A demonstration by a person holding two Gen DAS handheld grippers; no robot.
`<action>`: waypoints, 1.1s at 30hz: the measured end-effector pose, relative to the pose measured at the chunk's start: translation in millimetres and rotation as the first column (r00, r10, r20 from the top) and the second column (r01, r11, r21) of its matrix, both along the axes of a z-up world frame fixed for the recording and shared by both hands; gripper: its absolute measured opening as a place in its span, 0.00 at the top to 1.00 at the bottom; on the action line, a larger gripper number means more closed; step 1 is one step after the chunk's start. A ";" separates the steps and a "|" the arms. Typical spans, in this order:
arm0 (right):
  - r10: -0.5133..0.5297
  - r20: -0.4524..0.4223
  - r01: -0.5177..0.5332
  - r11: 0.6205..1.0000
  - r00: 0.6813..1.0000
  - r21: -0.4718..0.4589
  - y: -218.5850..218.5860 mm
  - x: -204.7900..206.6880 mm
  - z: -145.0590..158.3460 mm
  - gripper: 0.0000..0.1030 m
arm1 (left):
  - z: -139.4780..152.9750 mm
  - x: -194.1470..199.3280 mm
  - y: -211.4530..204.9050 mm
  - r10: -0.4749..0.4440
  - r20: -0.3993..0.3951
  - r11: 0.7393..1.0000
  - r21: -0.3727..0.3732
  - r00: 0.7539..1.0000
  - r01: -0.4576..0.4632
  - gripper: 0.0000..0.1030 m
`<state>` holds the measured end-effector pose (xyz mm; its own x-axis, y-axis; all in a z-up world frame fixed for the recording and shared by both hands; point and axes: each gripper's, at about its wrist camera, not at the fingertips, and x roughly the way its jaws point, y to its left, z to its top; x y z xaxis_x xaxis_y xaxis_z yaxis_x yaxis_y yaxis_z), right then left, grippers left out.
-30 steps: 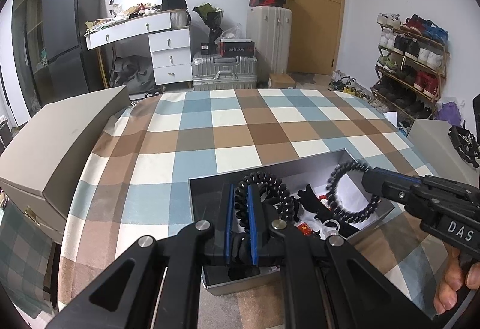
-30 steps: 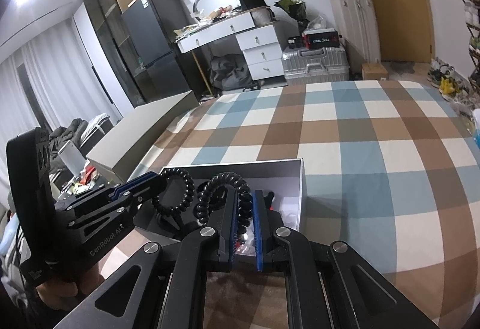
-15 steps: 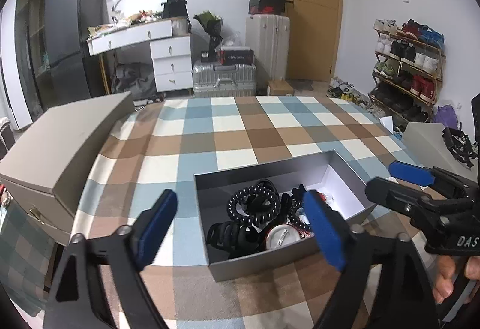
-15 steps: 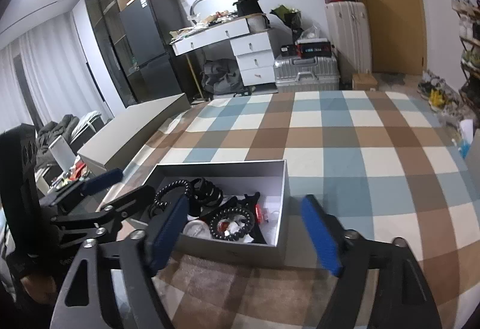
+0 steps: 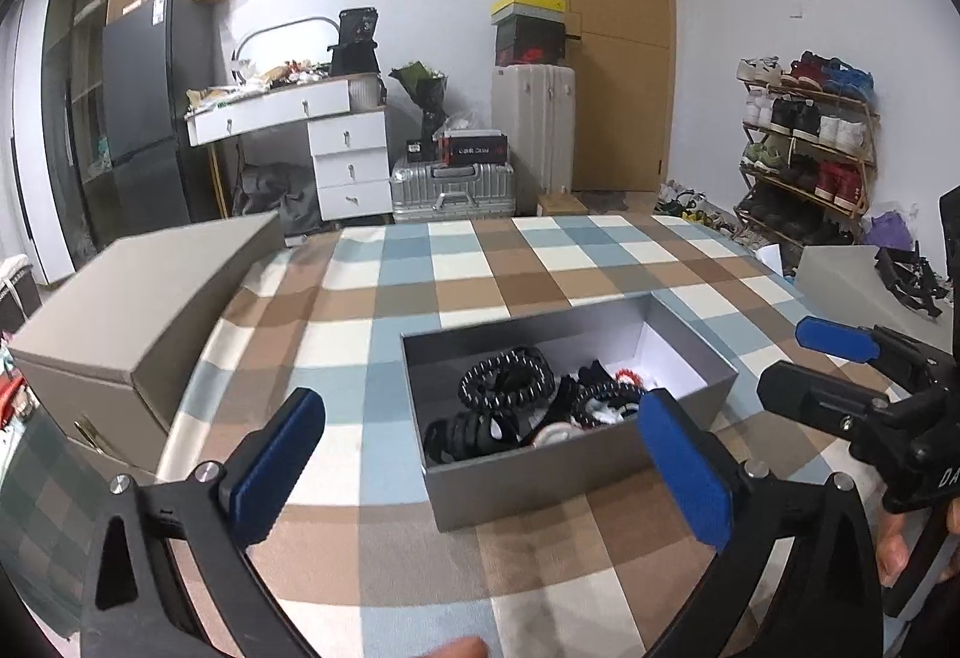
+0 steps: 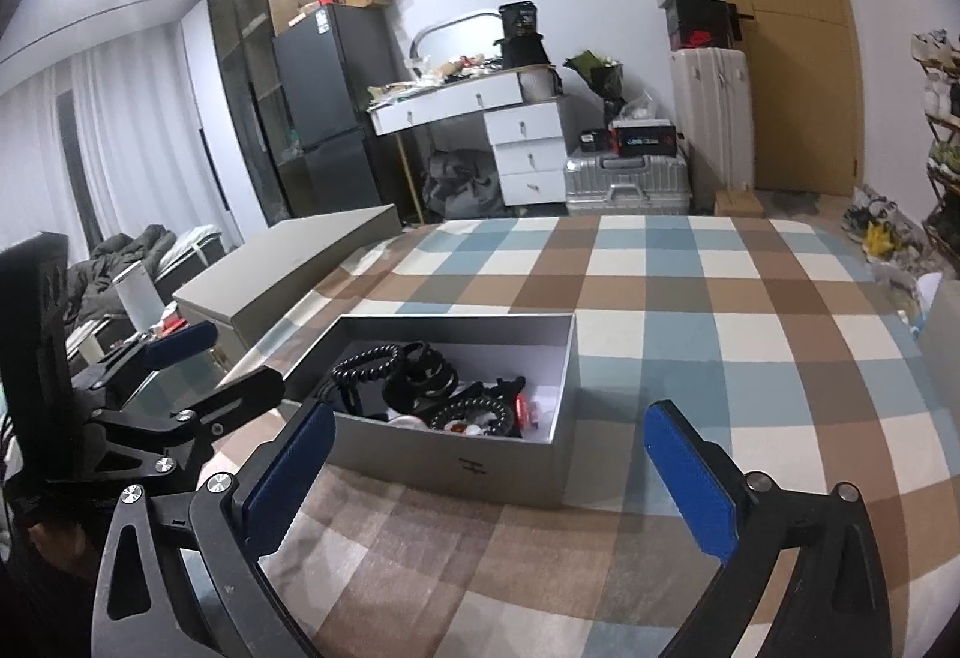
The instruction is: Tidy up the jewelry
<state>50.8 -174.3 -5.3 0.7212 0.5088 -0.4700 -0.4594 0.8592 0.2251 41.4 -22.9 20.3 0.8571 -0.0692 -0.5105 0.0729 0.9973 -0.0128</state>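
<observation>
An open grey box point(image 5: 576, 469) point(image 6: 450, 463) sits on the checked tablecloth point(image 5: 480, 286). Inside lie a black coiled band point(image 5: 507, 379) point(image 6: 366, 364), a black beaded bracelet point(image 5: 606, 394) point(image 6: 474, 412) and other small dark pieces. My left gripper point(image 5: 480, 418) hovers just short of the box's near side, its jaws opening wide with nothing between the blue pads. My right gripper point(image 6: 489, 412) hangs before the box's other near wall, jaws likewise opening and bare. Each gripper shows in the other's view, the right gripper point(image 5: 798, 358) and the left gripper point(image 6: 234, 361).
A large beige box point(image 5: 138, 298) point(image 6: 288, 262) rests at the table's left edge. A second grey box point(image 5: 840, 268) stands off the right side. Beyond the table are a white desk point(image 5: 300, 112), suitcases and a shoe rack point(image 5: 804, 148).
Both grippers, earlier shut on black bands above the box, have sprung open. The bands now lie in the box. Both grippers have drawn back from it.
</observation>
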 end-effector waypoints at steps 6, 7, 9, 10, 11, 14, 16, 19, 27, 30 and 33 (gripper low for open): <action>-0.003 0.048 0.002 1.000 0.999 0.017 -4.1 -5.1 -4.4 0.00 | -9.2 -5.6 -0.6 0.006 0.021 1.000 -0.006 1.000 -0.005 0.01; -0.006 0.059 0.005 1.000 0.998 0.016 -4.9 -5.8 -5.3 0.00 | -10.4 -5.8 -0.7 0.006 0.025 1.000 -0.007 1.000 -0.006 0.01; -0.022 0.073 0.021 1.000 0.997 0.015 -6.3 -7.1 -6.6 0.00 | -12.0 -8.0 -0.3 0.009 0.033 1.000 -0.007 0.999 -0.009 0.01; -0.023 0.086 0.023 1.000 0.996 0.005 -5.7 -8.8 -7.3 0.00 | -12.8 -8.9 -0.3 0.010 0.037 1.000 -0.008 0.999 -0.010 0.01; -0.022 0.095 0.023 1.000 0.995 0.000 -5.2 -9.7 -7.6 0.00 | -13.1 -9.4 -0.6 0.010 0.042 1.000 -0.008 0.999 -0.010 0.01; -0.012 0.121 0.013 1.000 0.993 -0.012 -3.0 -12.5 -7.6 0.00 | -13.8 -11.1 -0.8 0.009 0.047 1.000 -0.007 0.999 -0.009 0.01; -0.010 0.128 0.012 1.000 0.992 -0.012 -2.5 -13.5 -7.9 0.00 | -13.5 -11.5 -0.2 0.006 0.047 1.000 -0.011 0.999 -0.006 0.01; -0.010 0.136 0.012 1.000 0.991 -0.019 -1.1 -14.4 -9.8 0.00 | -13.1 -12.0 0.8 0.004 0.049 1.000 -0.017 0.999 -0.003 0.01; -0.019 0.163 0.026 0.999 0.987 -0.042 1.1 -18.8 -10.8 0.00 | -14.5 -9.8 -1.0 0.006 0.032 1.000 -0.007 0.999 -0.005 0.01; -0.007 0.167 0.015 0.999 0.986 -0.048 2.8 -19.8 -10.8 0.00 | -15.5 -8.3 0.1 0.013 0.023 1.000 -0.009 1.000 -0.013 0.01; 0.003 0.167 0.005 0.999 0.986 -0.049 3.4 -20.1 -11.3 0.00 | -15.6 -9.4 1.4 0.021 0.024 1.000 -0.012 1.000 -0.021 0.01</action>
